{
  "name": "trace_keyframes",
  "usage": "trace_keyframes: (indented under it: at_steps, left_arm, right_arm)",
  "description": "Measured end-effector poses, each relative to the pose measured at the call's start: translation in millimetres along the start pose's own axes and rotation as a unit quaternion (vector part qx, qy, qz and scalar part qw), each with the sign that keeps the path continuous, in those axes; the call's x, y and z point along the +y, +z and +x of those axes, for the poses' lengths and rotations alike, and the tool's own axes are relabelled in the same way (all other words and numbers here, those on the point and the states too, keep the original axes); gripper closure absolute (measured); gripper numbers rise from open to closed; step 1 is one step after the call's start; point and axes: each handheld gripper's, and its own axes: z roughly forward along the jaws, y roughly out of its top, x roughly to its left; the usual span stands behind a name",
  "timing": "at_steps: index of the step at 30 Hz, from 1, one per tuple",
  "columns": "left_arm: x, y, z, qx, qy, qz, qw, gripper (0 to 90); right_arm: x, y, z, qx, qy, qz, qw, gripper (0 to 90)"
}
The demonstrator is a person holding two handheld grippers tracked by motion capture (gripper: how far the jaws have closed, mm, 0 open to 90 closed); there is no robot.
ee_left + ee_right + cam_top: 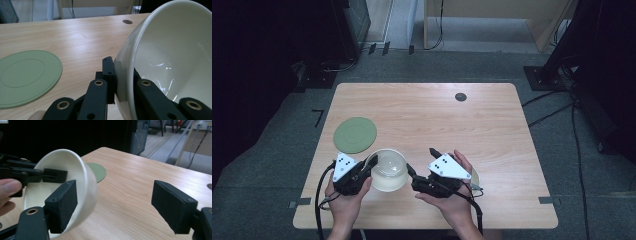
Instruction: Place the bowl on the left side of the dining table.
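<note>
We find the left gripper (368,167) with its jaws clamped on the rim of the white bowl (388,170), holding it tilted and empty at the near edge of the worktop (492,125). The right gripper (422,167) has its jaws wide apart, holding nothing, just beside the bowl. We judge the bowl is now in the left gripper's charge alone and its placing is outstanding; the green mat (355,134) lies bare just beyond.
</note>
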Motion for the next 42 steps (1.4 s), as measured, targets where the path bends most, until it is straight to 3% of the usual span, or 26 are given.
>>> trace_keyframes:
  at_steps: [6, 17, 24, 31, 42]
  left_arm:
    - [-0.7, -1.1, 5.2, -0.002, -0.005, -0.002, 1.0000, 84.4]
    - [-1.6, -2.7, 14.0, 0.011, -0.012, -0.004, 0.9999, 84.5]
    - [-1.8, -4.2, 19.6, 0.014, -0.017, -0.007, 0.9997, 84.5]
    - [-2.8, -6.0, 27.0, 0.018, -0.026, -0.009, 0.9994, 84.5]
    - [-3.9, -8.6, 36.3, 0.027, -0.034, -0.011, 0.9990, 84.5]
  right_arm:
    - [-6.0, -8.5, -12.1, -0.033, 0.008, -0.012, 0.9994, 22.1]
    - [-19.5, -24.2, -42.1, -0.058, 0.026, -0.004, 0.9980, 22.5]
    - [-26.4, -33.4, -60.1, -0.072, 0.025, -0.003, 0.9971, 19.8]
    - [-34.8, -38.3, -75.6, -0.076, 0.045, 0.008, 0.9961, 18.5]
    - [-39.4, -49.7, -99.1, -0.106, 0.058, 0.008, 0.9926, 17.0]
